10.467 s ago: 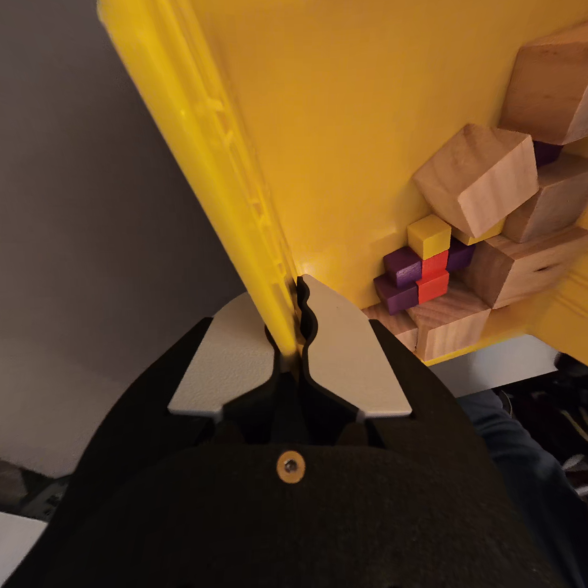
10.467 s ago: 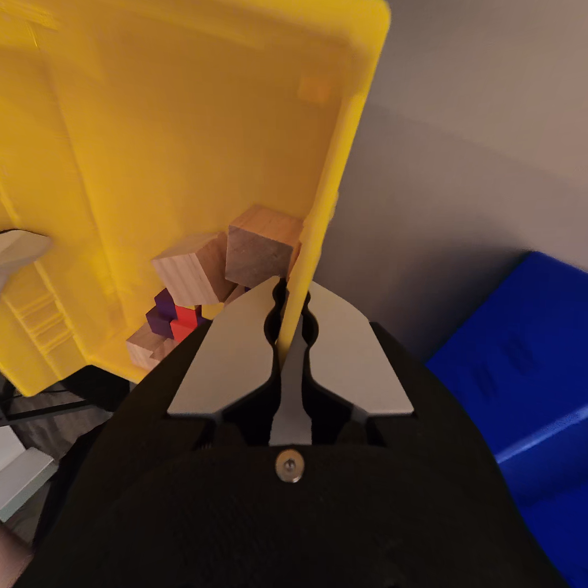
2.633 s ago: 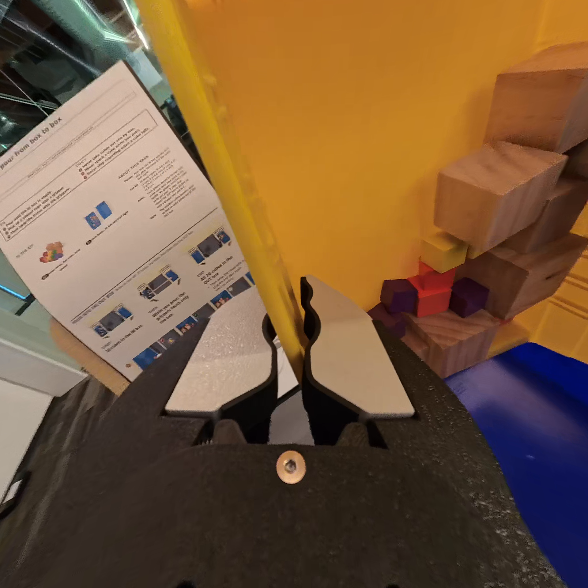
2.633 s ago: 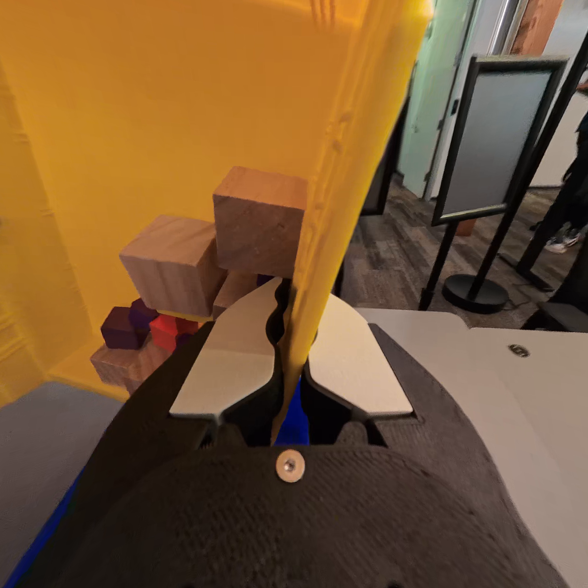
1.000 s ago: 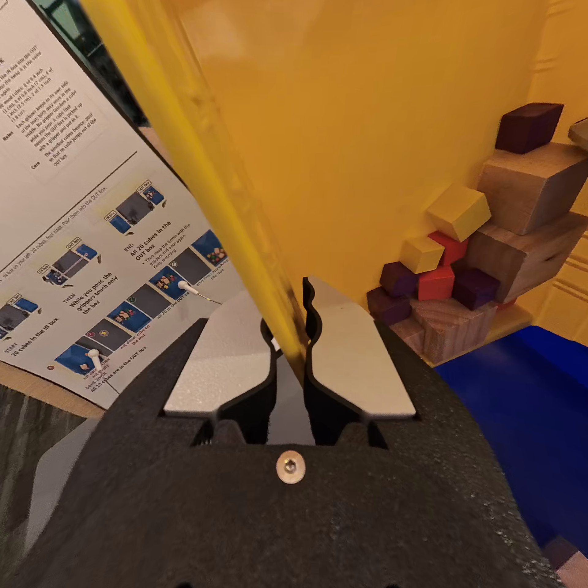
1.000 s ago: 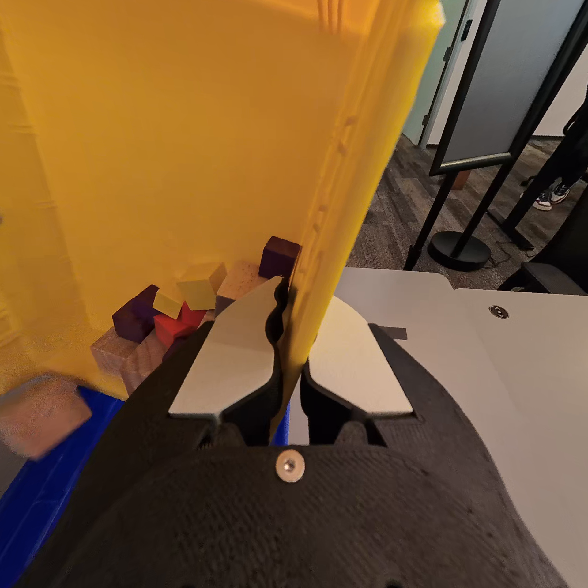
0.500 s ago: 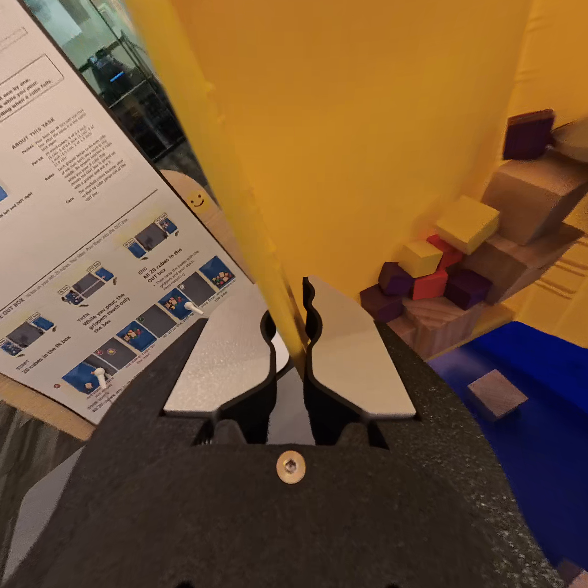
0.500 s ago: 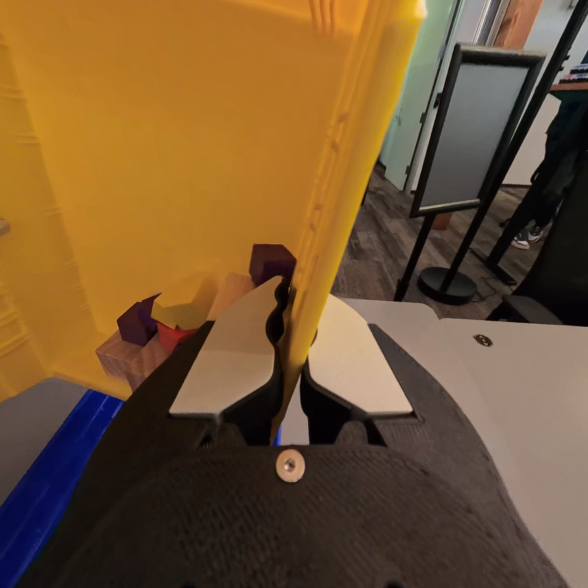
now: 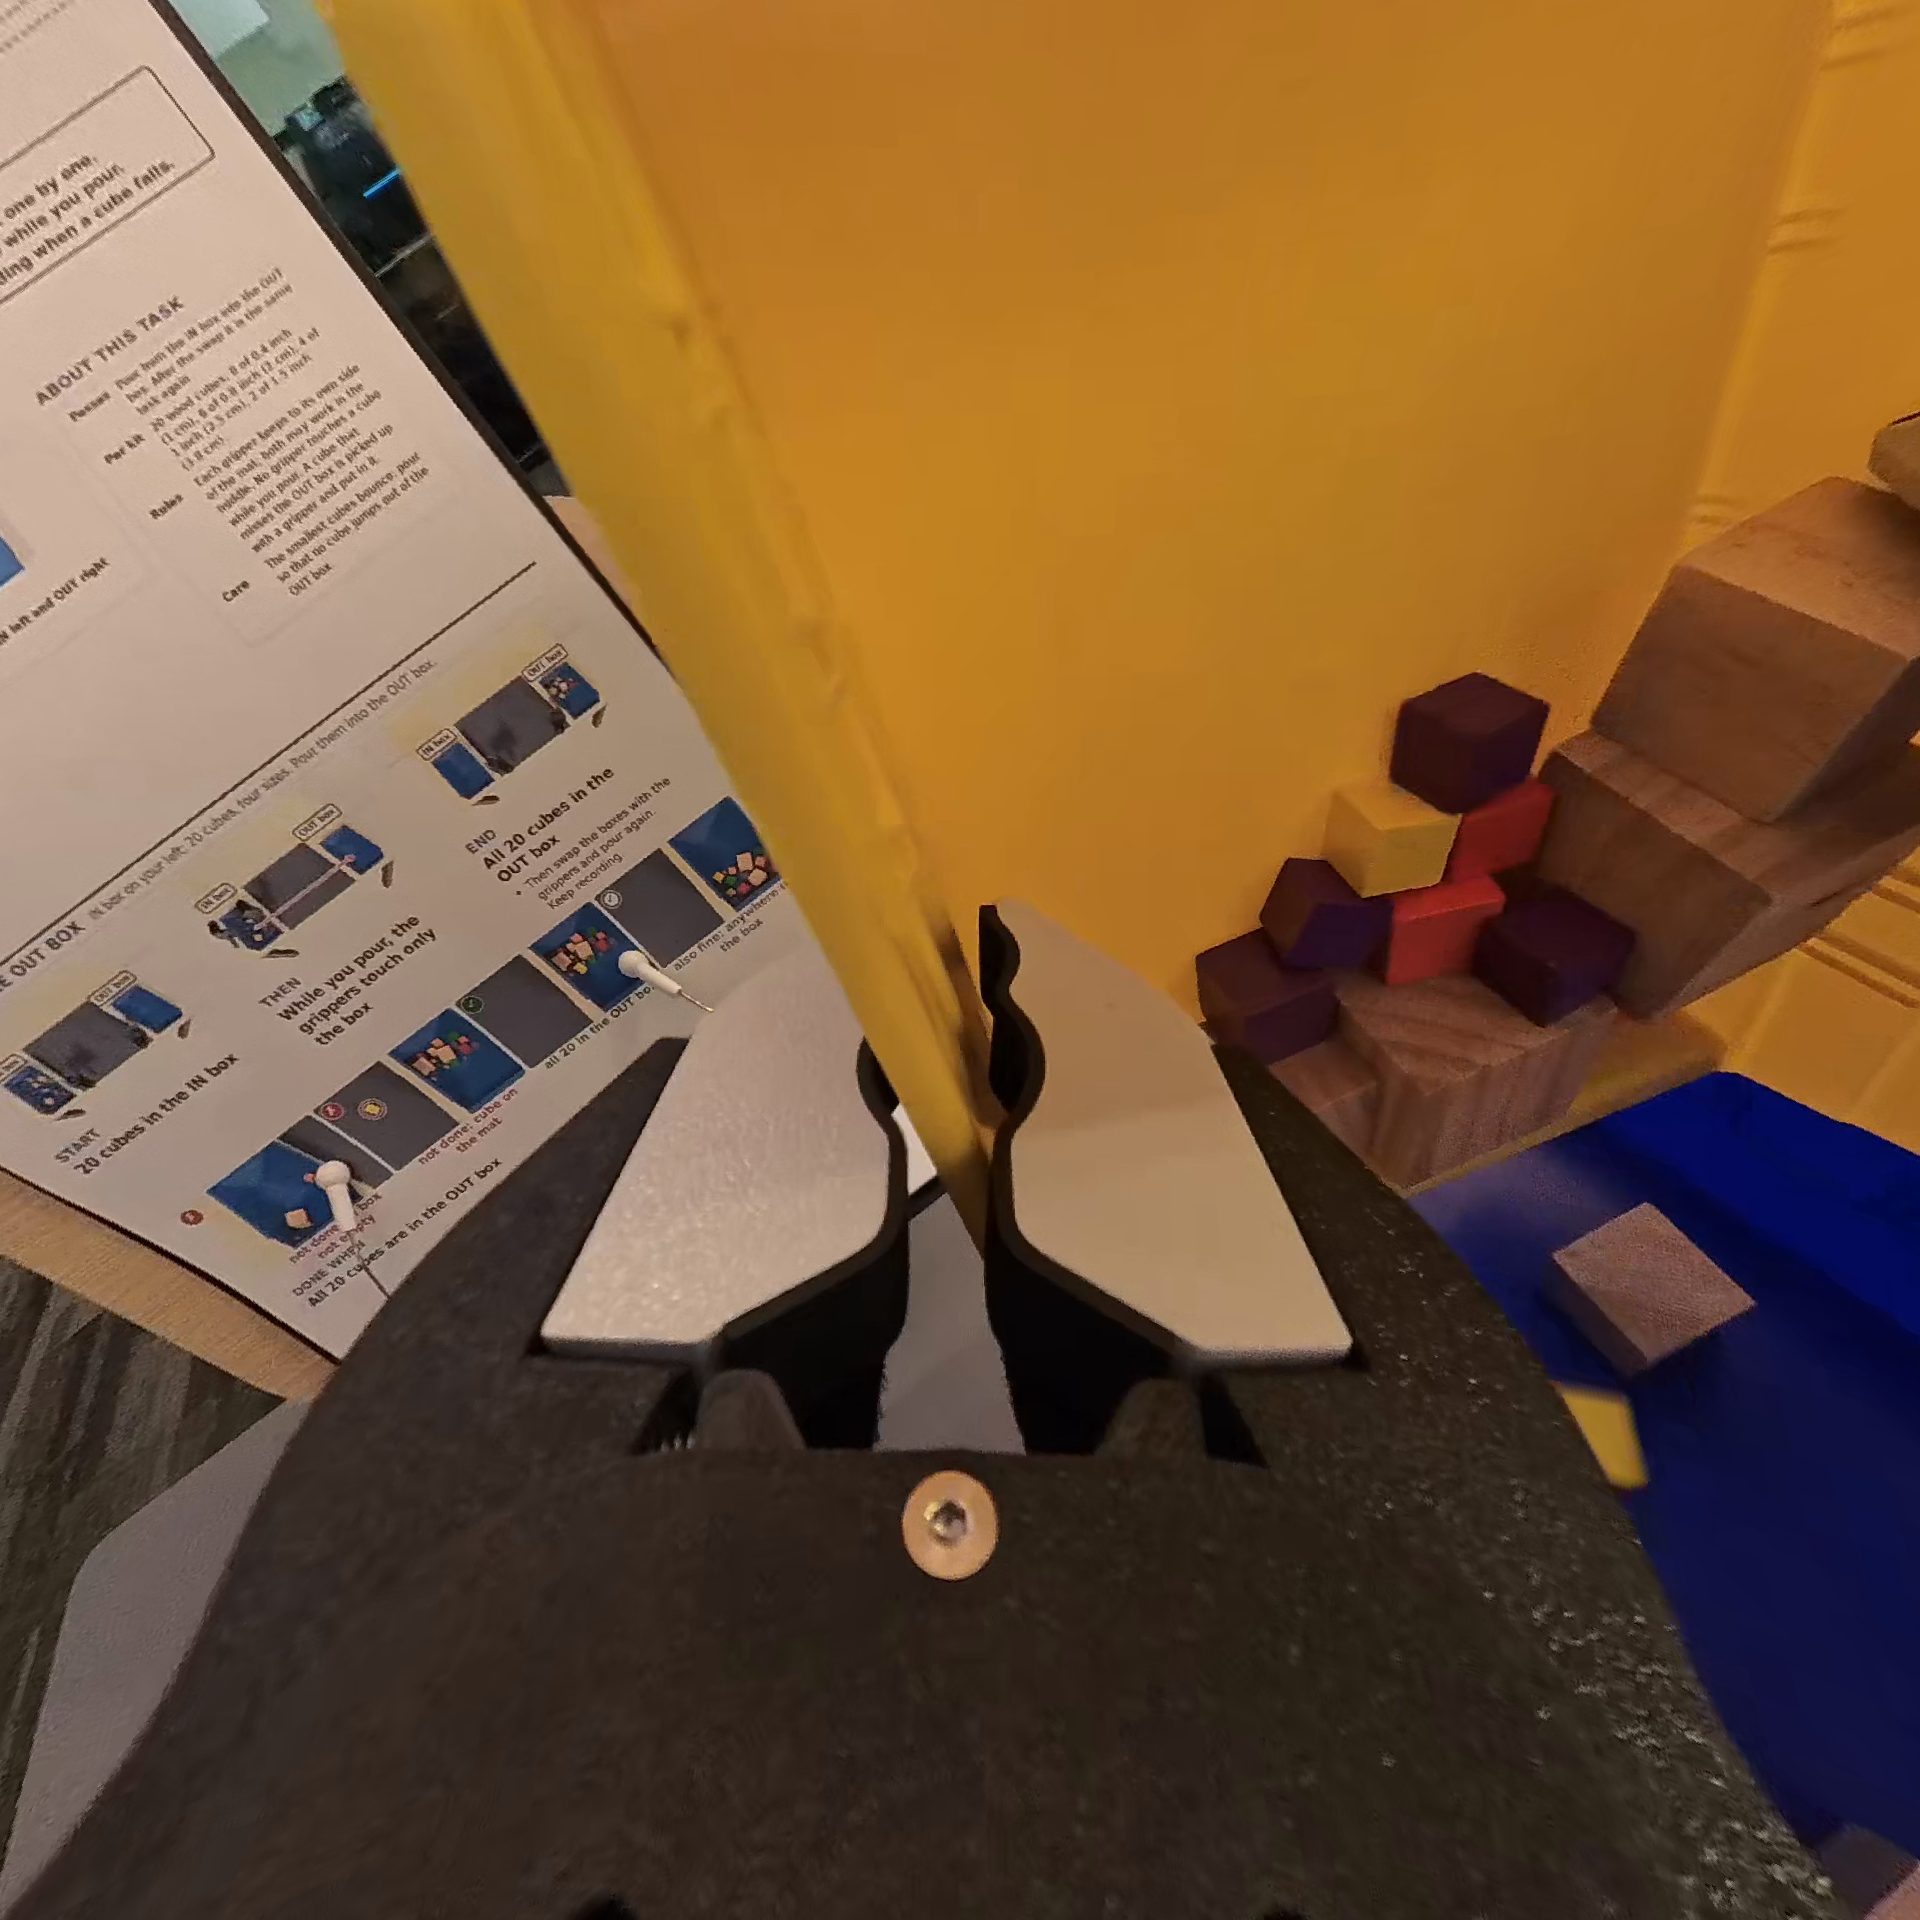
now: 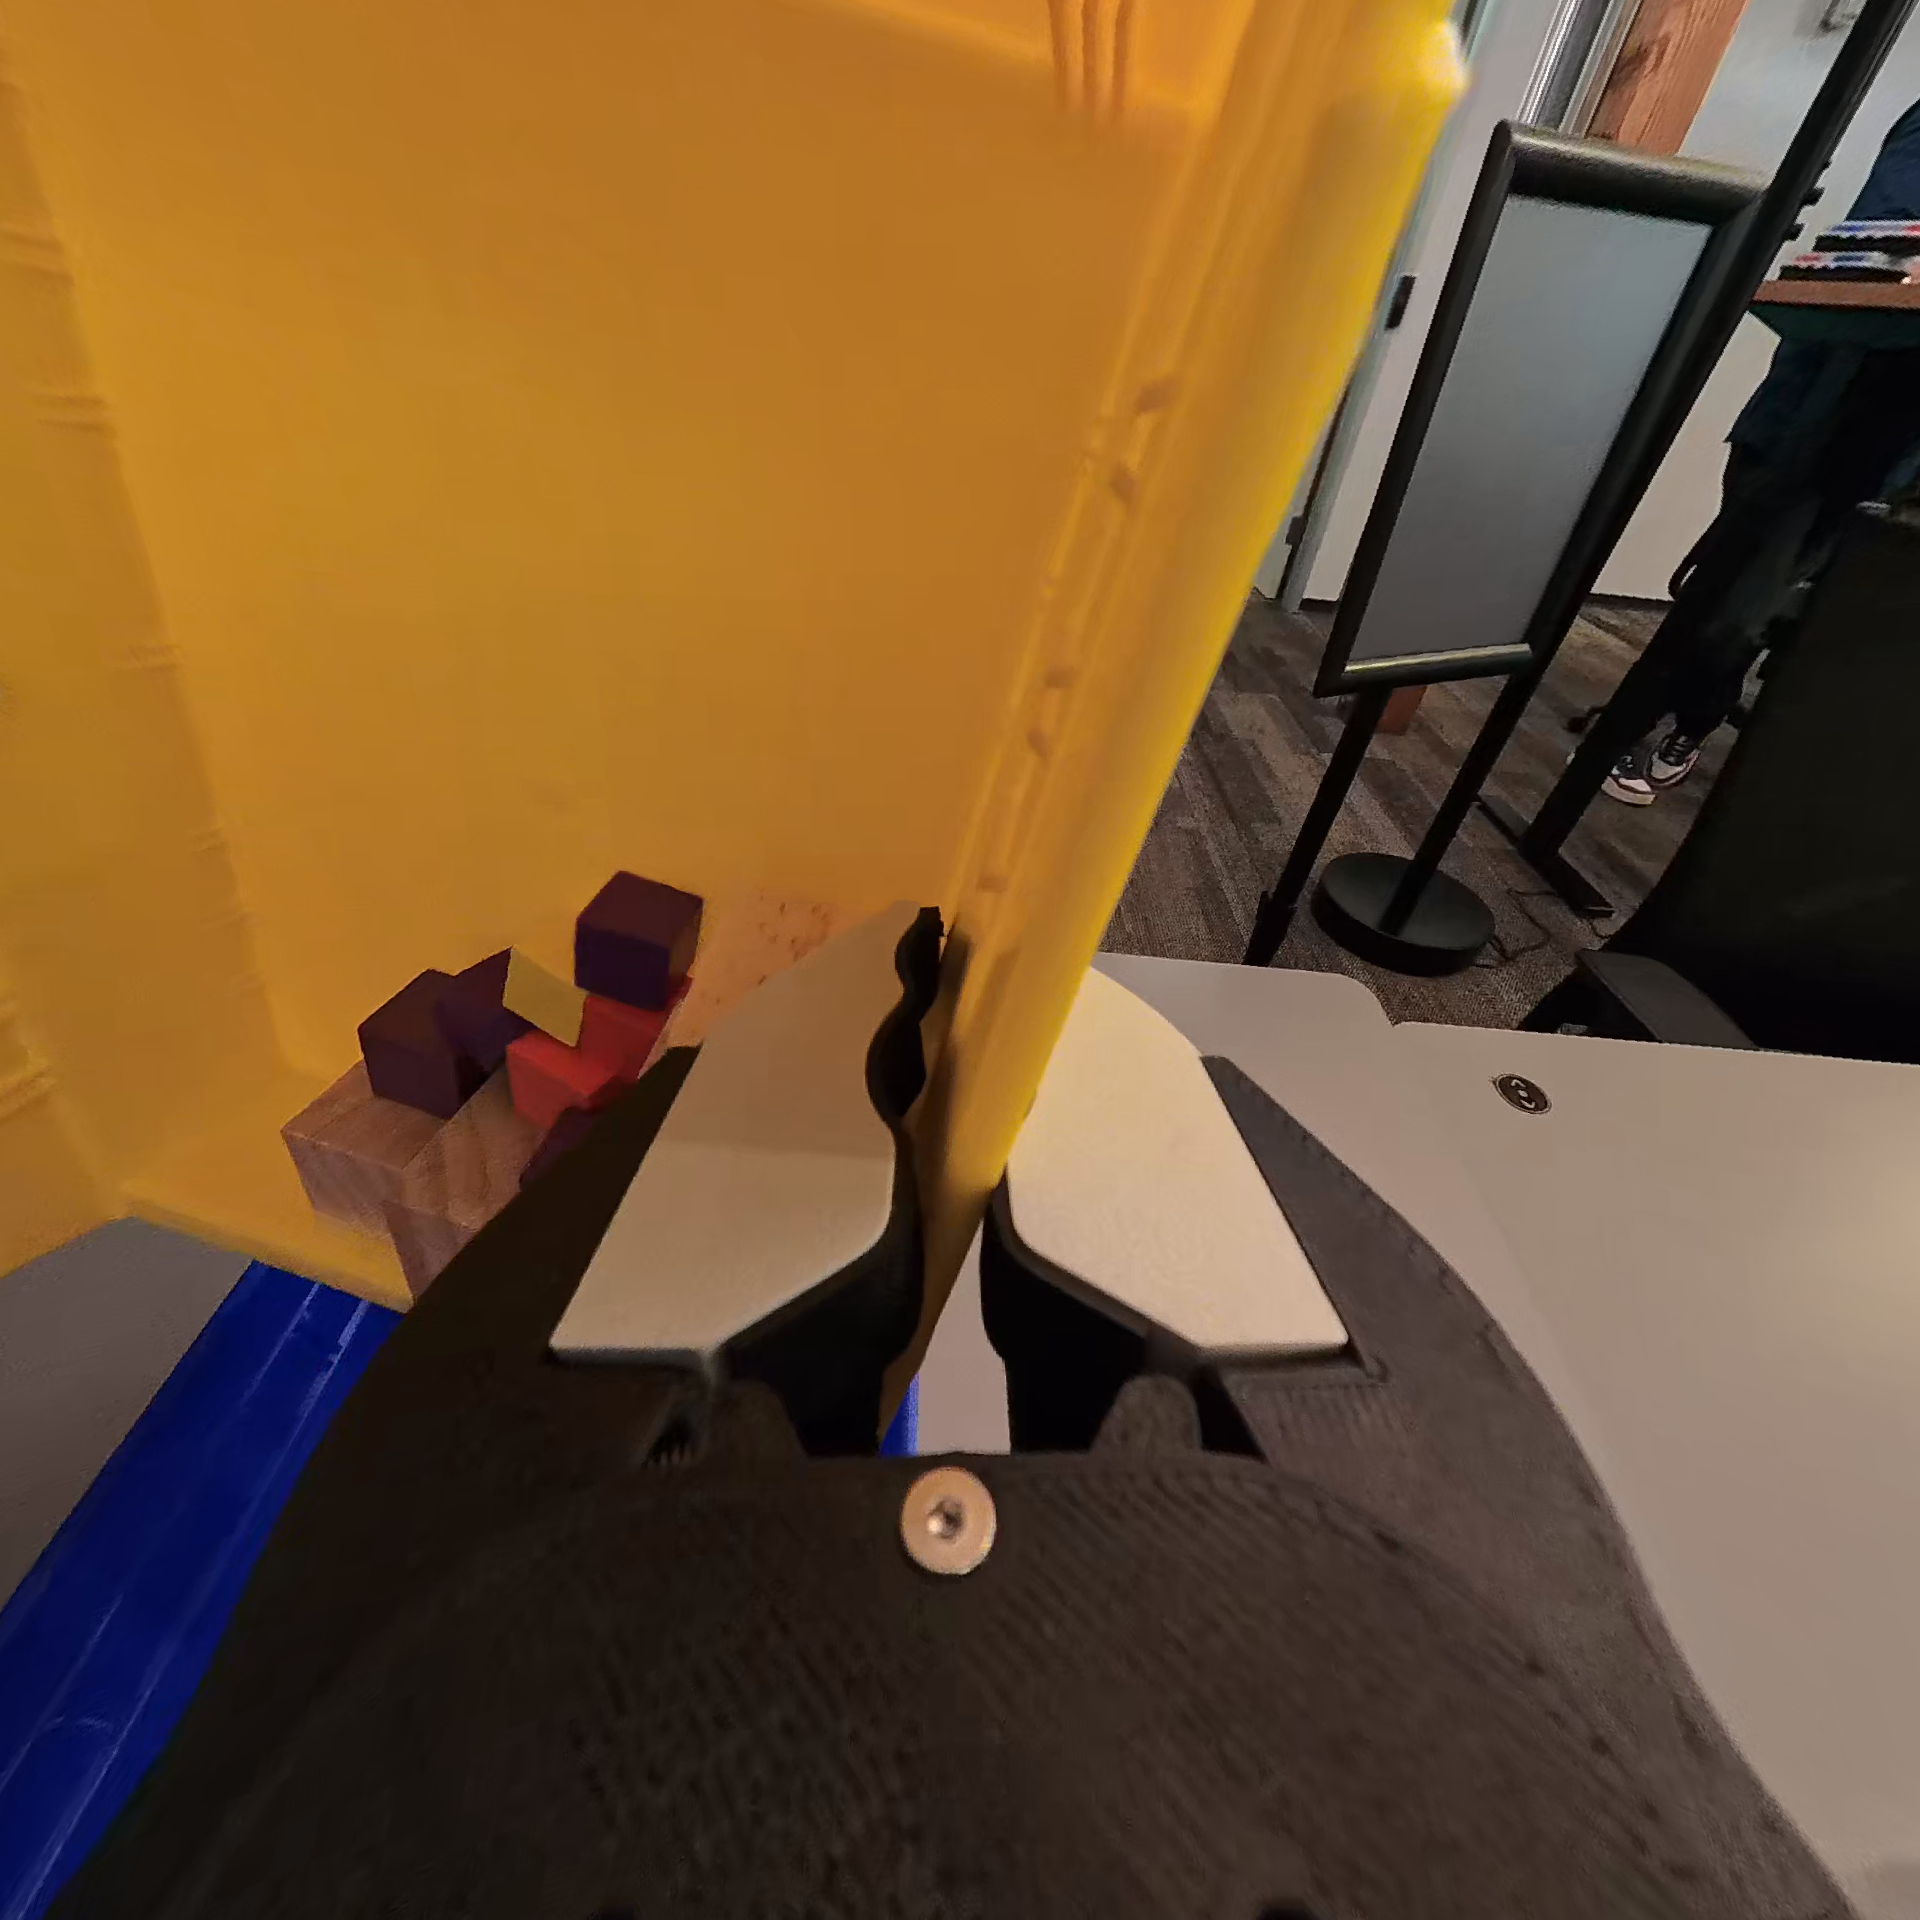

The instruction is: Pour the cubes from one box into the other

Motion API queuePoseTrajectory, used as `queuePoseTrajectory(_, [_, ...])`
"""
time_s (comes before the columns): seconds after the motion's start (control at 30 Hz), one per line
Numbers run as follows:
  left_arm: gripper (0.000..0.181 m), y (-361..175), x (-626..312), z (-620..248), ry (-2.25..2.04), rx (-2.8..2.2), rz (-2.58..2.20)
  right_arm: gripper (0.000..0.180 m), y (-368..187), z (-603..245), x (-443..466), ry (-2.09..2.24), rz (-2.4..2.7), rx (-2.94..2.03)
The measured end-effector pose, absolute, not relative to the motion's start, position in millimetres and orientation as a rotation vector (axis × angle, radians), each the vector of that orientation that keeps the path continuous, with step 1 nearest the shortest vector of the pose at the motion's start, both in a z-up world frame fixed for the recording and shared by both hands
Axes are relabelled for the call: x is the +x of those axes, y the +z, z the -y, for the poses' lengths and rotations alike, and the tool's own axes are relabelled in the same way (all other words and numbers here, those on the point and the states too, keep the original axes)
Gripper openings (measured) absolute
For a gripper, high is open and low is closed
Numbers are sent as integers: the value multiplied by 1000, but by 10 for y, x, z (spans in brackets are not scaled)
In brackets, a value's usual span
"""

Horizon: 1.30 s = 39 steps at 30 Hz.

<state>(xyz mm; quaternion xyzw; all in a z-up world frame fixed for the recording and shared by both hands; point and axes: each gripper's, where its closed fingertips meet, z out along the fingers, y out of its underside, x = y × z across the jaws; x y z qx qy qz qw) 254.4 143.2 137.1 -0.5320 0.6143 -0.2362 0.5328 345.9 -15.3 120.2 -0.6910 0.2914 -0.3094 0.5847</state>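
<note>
Since a second ago more cubes (image 9: 1455,894) have dropped into the blue box (image 9: 1787,1475), both claws, left claw (image 9: 961,997) and right claw (image 10: 940,997), clamped on the tipped yellow box (image 9: 1195,436), and tipping too fast could bounce small ones out.

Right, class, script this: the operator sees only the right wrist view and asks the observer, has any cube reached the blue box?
Observer: Yes. In the left wrist view a plain wooden cube lies in the blue box.
Operator: Only that one?
Observer: A yellow cube, blurred, shows just beside it.
Operator: Is the far side of the box gripped?
Observer: The left hand-held gripper is shut on the yellow box, on its side wall.
</note>
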Motion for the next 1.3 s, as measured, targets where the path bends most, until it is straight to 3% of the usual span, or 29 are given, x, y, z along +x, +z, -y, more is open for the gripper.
queuePoseTrajectory(1.3, [11,1648,2494,-1268,-625,-1094,-1375,3,1452,311,3403,-739,-638,-1453])
